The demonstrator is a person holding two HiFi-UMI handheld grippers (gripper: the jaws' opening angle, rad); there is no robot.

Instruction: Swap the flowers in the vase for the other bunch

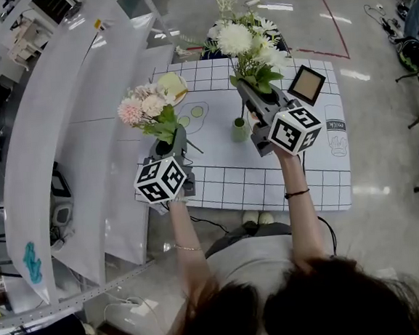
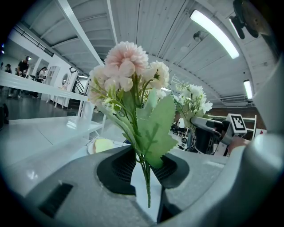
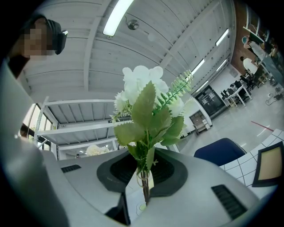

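**Flowers: one bunch in each claw, both above the table**

The pink bunch [image 1: 146, 107] has rounded, many-petalled pompom heads in pink and cream over broad, toothed leaves. Its thin green stems are pinched between the ribbed dark pads of the left gripper [image 1: 171, 136], whose jaws are narrowed onto them. The white bunch [image 1: 246, 39] has fuller white heads with a fern-like sprig. The right gripper [image 1: 251, 94] holds it the same way, its jaws closed on a tight bundle of stems.

The vase [image 1: 240, 130] is small, pale green and rounded. It stands on the white, grid-printed table [image 1: 269, 183] between the two grippers, and the right gripper's grey body covers part of it. A square picture frame [image 1: 306, 84] lies near the table's far right corner. A plate [image 1: 175, 86] sits behind the pink flowers, partly hidden by them.

The head view hides both grips under leaves. The left gripper view shows the stems of the pink bunch [image 2: 128, 71] running down between the pads [image 2: 120, 168]. It also shows the other claw with its flowers off to the right. The right gripper view shows the stems of the white bunch [image 3: 144, 88] clamped. A small green circle shows below them, too small to identify.
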